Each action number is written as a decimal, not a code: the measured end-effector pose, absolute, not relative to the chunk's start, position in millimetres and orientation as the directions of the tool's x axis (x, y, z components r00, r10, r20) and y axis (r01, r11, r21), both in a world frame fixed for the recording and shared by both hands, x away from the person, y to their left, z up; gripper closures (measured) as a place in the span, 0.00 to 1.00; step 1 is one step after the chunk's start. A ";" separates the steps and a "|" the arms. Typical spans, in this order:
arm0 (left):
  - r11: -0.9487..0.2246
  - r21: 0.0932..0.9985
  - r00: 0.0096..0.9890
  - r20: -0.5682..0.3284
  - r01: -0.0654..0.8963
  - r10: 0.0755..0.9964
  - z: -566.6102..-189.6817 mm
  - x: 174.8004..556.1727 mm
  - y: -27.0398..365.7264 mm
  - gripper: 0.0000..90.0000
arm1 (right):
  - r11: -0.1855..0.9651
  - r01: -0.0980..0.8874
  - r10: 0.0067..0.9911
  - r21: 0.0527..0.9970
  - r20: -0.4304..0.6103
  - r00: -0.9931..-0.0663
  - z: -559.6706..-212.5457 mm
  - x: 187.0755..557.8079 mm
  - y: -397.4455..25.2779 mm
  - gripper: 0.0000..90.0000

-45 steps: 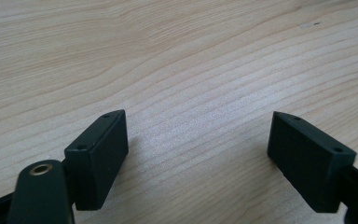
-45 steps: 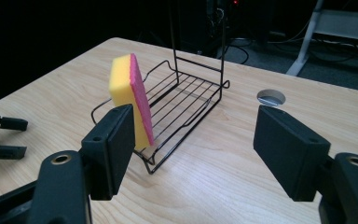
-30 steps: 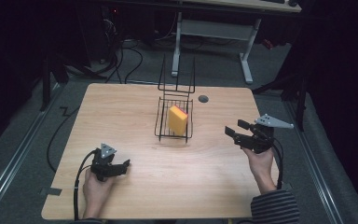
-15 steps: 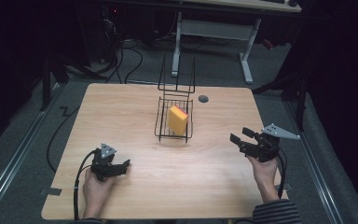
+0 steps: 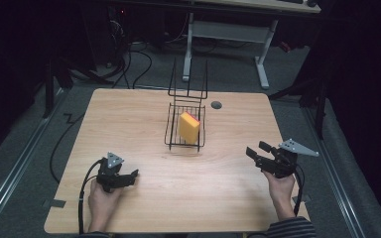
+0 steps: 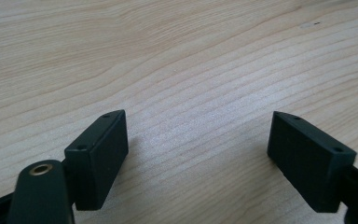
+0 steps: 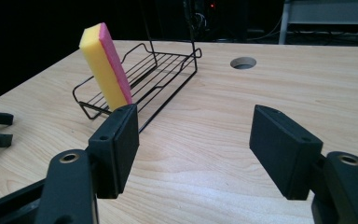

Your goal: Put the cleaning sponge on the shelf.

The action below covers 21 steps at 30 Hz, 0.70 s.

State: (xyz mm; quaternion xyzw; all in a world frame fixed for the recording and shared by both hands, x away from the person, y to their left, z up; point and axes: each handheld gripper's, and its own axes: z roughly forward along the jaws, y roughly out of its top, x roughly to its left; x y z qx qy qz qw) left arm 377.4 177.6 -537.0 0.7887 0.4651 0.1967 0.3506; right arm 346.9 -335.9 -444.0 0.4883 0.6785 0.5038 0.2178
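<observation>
Yellow-and-pink sponge [image 5: 189, 127] stands on edge, leaning, inside the black wire rack [image 5: 171, 130] near the table's [image 5: 129, 114] middle, with a round cable hole [image 5: 216, 105] just beyond the rack to its right. Right gripper [image 5: 256, 150] is held well to the right of the rack, jaws spread and empty, aimed toward it. Left gripper [image 5: 134, 174] sits low over bare wood, well to the near left of the rack, jaws likewise spread with nothing between them.

left gripper [image 5: 129, 175]: black body, grey three-cornered plate, black cable trailing
right gripper [image 5: 257, 150]: black, grey plate on top
jaws: blocky black pads, small screw holes
sleeve [image 5: 290, 229]: dark, finely striped
</observation>
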 end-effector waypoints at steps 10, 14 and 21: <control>-0.322 0.736 0.490 -0.016 0.596 0.871 -537.0 377.4 177.6 0.23 | 0.040 0.460 0.888 0.887 0.179 -0.423 -460.2 346.5 -330.9 0.38; -0.322 0.736 0.490 -0.016 0.596 0.871 -537.0 377.4 177.6 0.23 | 0.052 0.479 0.893 0.877 0.174 -0.416 -470.6 346.7 -329.0 0.38; -0.322 0.736 0.490 -0.016 0.596 0.872 -537.0 377.4 177.6 0.23 | 0.080 0.520 0.901 0.851 0.161 -0.403 -491.8 348.3 -326.1 0.38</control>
